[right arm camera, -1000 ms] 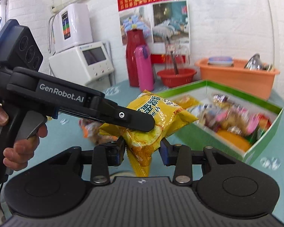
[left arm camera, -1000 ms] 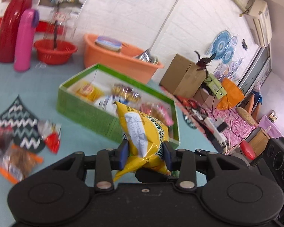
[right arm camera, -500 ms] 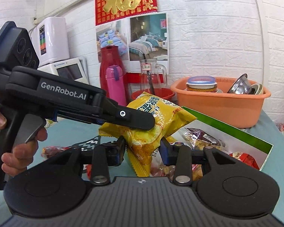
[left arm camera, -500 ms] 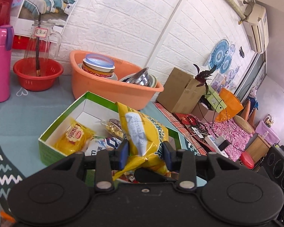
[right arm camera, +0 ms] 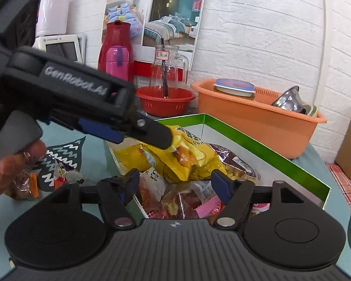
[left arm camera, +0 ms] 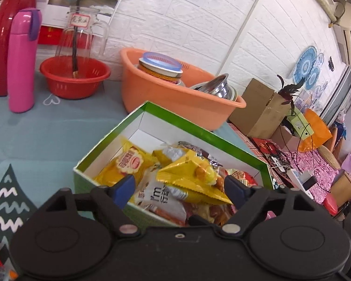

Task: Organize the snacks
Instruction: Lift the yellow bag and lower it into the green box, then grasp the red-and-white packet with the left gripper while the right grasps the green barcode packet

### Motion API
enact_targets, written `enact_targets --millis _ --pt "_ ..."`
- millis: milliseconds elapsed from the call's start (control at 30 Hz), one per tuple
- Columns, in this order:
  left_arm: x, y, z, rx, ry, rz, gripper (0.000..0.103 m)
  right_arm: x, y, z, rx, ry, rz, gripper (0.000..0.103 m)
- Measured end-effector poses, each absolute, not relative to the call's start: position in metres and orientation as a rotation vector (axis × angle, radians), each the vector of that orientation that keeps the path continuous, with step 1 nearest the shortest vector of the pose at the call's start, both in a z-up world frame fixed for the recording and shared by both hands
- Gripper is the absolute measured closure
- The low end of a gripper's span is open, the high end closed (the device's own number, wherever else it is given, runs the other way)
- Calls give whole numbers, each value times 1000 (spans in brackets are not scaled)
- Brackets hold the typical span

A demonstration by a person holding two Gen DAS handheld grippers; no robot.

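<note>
1. The left gripper (left arm camera: 179, 190) is opening, its blue pads spread clear of the yellow snack bag (left arm camera: 194, 175), which lies between them on the heap, pinched by neither.
2. The right gripper (right arm camera: 175, 183) is opening too; the same bag (right arm camera: 187, 161) lies just ahead of its parted jaws, untouched.
3. Under both claws sits the green box (left arm camera: 199, 126), full of packets.
4. Beyond the box, farther ahead, stands the orange basin (left arm camera: 166, 96); to the left, a red bowl (left arm camera: 74, 77) and a pink flask (left arm camera: 21, 63).
</note>
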State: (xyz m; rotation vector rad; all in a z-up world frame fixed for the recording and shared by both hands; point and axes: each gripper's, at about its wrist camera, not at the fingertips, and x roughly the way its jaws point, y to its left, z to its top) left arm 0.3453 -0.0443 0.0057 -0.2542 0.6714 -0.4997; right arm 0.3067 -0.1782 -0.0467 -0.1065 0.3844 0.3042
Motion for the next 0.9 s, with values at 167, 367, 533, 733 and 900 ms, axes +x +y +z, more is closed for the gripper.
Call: enact_targets --millis 167,367,533,733,900 --pt "318 -42 20 -228 659 -460 0 281 -187 -31 -70 348 310 0" --pt "276 -40 37 -211 640 -425 0 235 -192 -18 -84 288 337 0" --pt "244 -41 40 -188 637 -405 0 204 -192 -18 -74 270 368 0" --pt "209 -35 35 -184 648 -425 0 163 -198 -28 -49 280 397 0" --pt "176 -18 22 -174 667 -424 0 129 -217 -49 -9 322 402 0"
